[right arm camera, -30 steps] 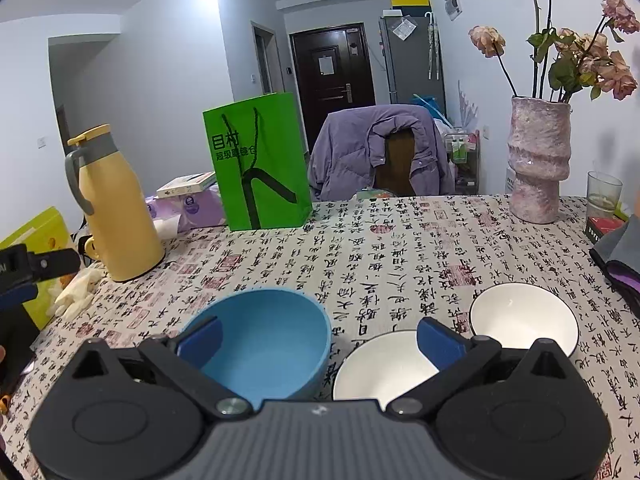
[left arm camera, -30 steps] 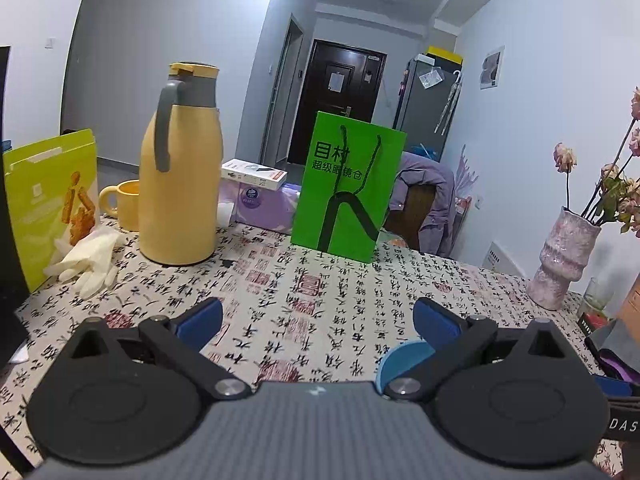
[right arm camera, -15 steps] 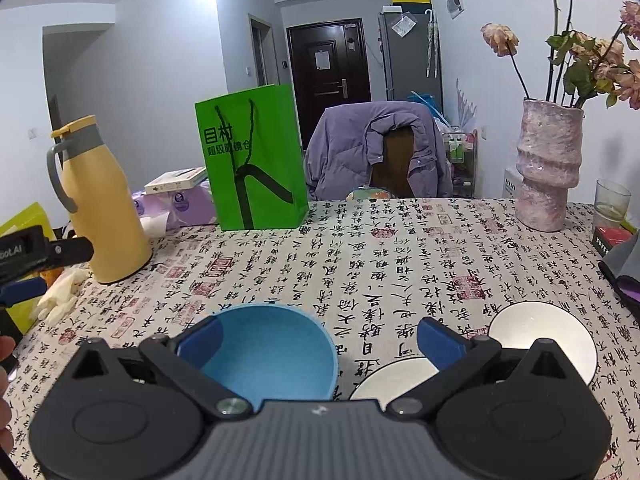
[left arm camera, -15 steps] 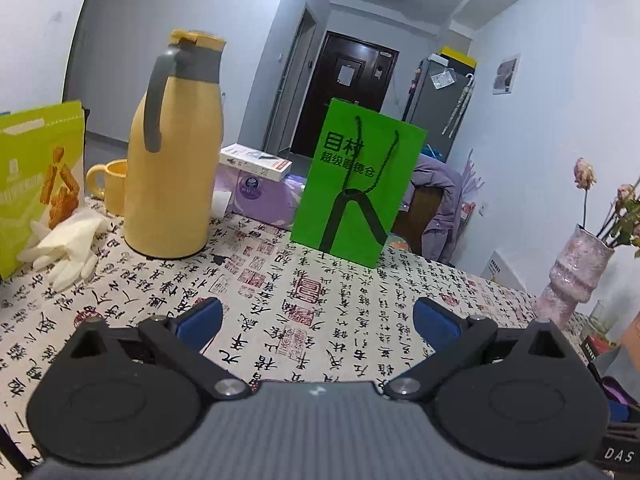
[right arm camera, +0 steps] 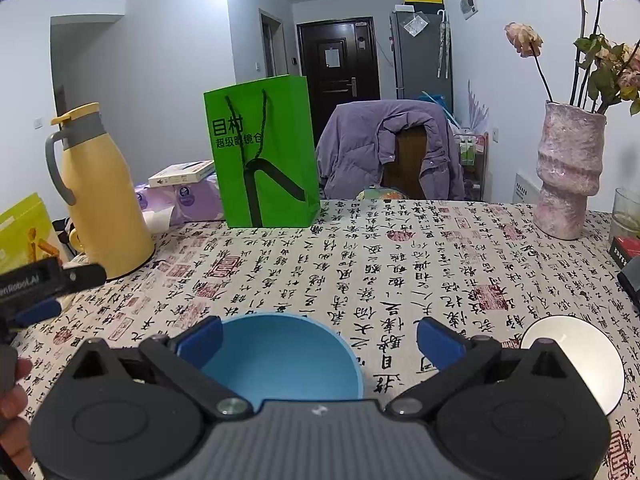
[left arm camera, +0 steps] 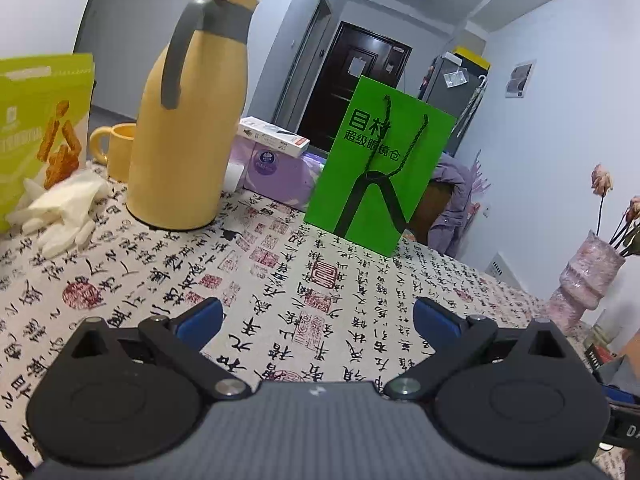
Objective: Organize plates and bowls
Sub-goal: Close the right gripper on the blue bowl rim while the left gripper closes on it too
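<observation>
In the right wrist view a blue bowl (right arm camera: 284, 356) sits on the calligraphy-print tablecloth just below and between the fingers of my right gripper (right arm camera: 318, 334), which is open and holds nothing. A white bowl (right arm camera: 576, 344) lies to the right, partly hidden behind the gripper body. My left gripper (left arm camera: 316, 316) is open over bare tablecloth, with no bowl or plate in its view. It shows at the left edge of the right wrist view as a black gripper (right arm camera: 44, 288) with a hand (right arm camera: 12, 400) under it.
A yellow thermos (left arm camera: 188, 120), a yellow mug (left arm camera: 116, 152), white gloves (left arm camera: 64, 212) and a snack bag (left arm camera: 36, 132) stand at the left. A green paper bag (right arm camera: 262, 152) and tissue packs (right arm camera: 180, 196) stand behind. A pink vase (right arm camera: 568, 172) and a glass (right arm camera: 626, 212) stand at the right.
My left gripper has moved forward and left, toward the thermos, so the blue bowl left its view. My right gripper has pulled back; the middle white bowl is now hidden under it.
</observation>
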Demonstrator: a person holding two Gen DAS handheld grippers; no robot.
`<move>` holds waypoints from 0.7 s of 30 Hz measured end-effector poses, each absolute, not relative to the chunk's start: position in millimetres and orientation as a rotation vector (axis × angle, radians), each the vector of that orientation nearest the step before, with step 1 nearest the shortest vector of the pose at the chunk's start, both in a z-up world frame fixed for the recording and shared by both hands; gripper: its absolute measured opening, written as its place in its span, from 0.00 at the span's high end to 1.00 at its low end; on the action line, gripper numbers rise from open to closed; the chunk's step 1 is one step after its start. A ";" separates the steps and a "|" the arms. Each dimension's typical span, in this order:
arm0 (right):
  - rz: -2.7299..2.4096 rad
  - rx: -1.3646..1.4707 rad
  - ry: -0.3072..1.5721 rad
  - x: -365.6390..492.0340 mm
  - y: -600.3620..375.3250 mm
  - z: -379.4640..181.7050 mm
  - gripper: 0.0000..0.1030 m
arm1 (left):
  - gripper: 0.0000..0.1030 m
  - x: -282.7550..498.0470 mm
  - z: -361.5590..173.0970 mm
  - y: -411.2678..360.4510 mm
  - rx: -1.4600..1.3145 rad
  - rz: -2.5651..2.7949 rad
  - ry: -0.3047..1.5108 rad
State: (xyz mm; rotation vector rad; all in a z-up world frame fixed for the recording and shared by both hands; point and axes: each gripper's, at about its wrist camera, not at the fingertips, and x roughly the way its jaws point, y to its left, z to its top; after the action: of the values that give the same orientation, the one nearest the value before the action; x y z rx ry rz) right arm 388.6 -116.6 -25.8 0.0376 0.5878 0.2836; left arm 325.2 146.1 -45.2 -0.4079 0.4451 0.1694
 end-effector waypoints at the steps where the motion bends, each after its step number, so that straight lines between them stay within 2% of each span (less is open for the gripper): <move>1: 0.283 0.036 0.588 389.7 -115.6 -25.9 0.00 | 0.00 324.6 -45.6 148.1 -0.418 0.168 0.443; 21: 0.320 -0.016 0.604 401.5 -94.8 -23.0 0.00 | 0.00 330.0 -53.6 149.8 -0.431 0.164 0.499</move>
State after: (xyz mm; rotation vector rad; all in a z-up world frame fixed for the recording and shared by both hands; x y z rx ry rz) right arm 401.5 -94.8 -23.0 -0.0164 0.6036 0.3196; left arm 330.0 149.8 -53.6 -0.4314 0.4988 0.1636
